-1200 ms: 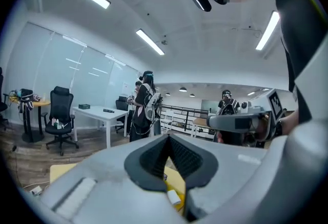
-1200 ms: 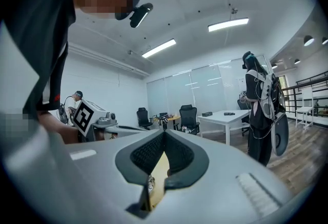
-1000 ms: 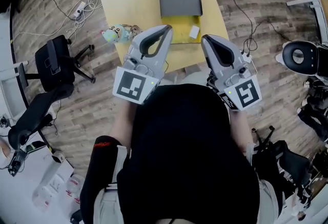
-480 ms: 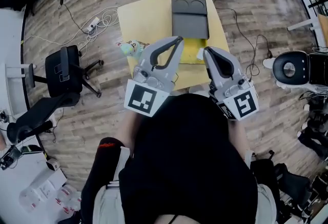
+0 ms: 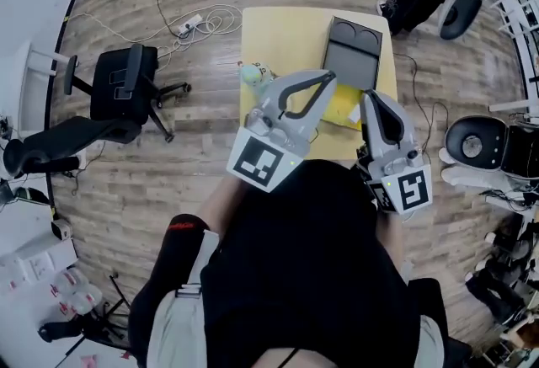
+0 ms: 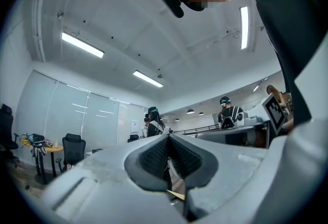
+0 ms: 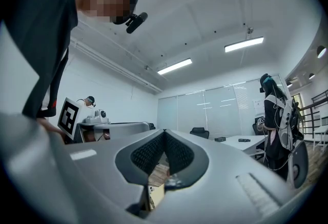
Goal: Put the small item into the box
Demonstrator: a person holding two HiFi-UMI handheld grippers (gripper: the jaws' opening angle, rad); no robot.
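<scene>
A dark grey box point(image 5: 354, 59) lies closed on the far right of the yellow table point(image 5: 282, 38), with a yellow sheet point(image 5: 341, 105) just in front of it. No small item shows on the sheet; both grippers cover part of it. My left gripper point(image 5: 327, 77) is held up before my chest, above the table's near edge, shut and empty. My right gripper point(image 5: 371, 97) sits beside it, also shut with nothing in it. Both gripper views look up at the ceiling, the left gripper point(image 6: 169, 136) and the right gripper point(image 7: 164, 130) each with pads together.
A small pastel toy point(image 5: 257, 73) sits at the table's left edge. A black office chair point(image 5: 126, 93) stands to the left, another chair point(image 5: 476, 147) to the right. Cables and a power strip point(image 5: 189, 23) lie on the wooden floor. Other people stand in the room.
The table now looks smaller and sits further right and up in the head view. A small white item seen on the yellow sheet earlier no longer shows. Both grippers stay shut.
</scene>
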